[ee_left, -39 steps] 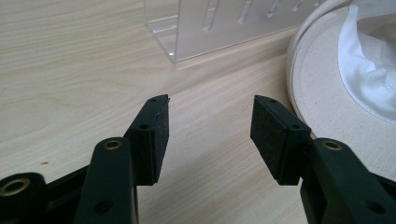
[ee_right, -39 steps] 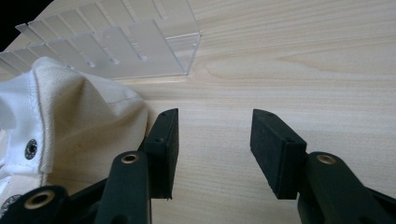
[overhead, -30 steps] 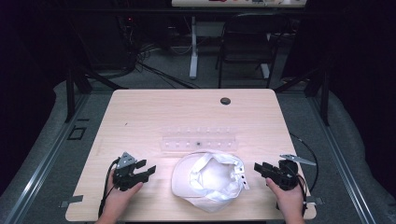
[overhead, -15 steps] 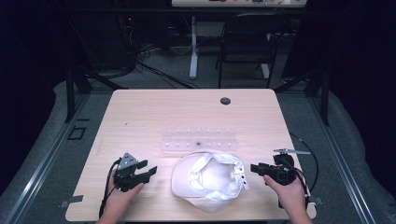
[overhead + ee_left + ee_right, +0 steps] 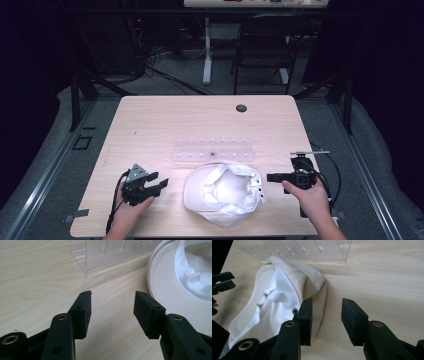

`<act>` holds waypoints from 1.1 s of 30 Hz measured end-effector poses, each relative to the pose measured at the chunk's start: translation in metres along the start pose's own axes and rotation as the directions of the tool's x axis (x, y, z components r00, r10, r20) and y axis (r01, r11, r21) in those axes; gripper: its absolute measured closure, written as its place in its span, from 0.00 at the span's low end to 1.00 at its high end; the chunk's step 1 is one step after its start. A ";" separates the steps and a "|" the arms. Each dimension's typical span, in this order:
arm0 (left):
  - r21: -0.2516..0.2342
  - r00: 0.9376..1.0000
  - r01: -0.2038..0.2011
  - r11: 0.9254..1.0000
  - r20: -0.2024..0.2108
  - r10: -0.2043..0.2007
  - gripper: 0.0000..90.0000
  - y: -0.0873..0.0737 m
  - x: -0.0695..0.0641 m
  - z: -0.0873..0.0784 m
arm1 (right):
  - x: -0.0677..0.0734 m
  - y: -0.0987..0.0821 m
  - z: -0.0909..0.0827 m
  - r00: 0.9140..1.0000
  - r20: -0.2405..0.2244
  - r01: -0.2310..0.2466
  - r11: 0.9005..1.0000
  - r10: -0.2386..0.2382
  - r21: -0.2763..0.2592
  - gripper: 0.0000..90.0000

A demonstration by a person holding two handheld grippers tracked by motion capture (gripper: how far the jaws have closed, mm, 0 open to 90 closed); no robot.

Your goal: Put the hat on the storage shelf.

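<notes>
A soft, cream cloth cap (image 5: 223, 192) lies upturned on pale woodgrain table (image 5: 165, 125).

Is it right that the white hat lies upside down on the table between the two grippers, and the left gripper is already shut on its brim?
Not quite: the left gripper is open and empty, beside the hat's brim, as the left gripper view shows. The rest is right.

Dark room, grey floor (image 5: 45, 165), black chair (image 5: 265, 45) behind.

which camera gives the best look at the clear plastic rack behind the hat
The high view: the whole clear rack lies beyond the hat. The left gripper view shows one corner; the right gripper view shows its near edge.
</notes>
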State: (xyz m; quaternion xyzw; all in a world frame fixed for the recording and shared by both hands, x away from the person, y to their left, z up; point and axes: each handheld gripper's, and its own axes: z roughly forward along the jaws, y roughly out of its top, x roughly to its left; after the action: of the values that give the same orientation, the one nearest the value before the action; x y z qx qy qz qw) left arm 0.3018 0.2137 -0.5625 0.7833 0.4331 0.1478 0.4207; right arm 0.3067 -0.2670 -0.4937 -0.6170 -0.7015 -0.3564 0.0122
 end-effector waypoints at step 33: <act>0.003 1.000 -0.011 1.000 0.002 0.011 0.54 0.000 -0.002 0.001 | 0.016 0.014 0.025 0.990 -0.114 -0.062 0.976 0.088 0.210 0.55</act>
State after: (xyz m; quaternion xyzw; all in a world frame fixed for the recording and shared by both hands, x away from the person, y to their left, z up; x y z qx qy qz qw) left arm 0.3012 0.2117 -0.5632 0.7865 0.4286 0.1484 0.4191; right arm 0.3253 -0.2405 -0.4984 -0.6154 -0.7088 -0.3182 0.1326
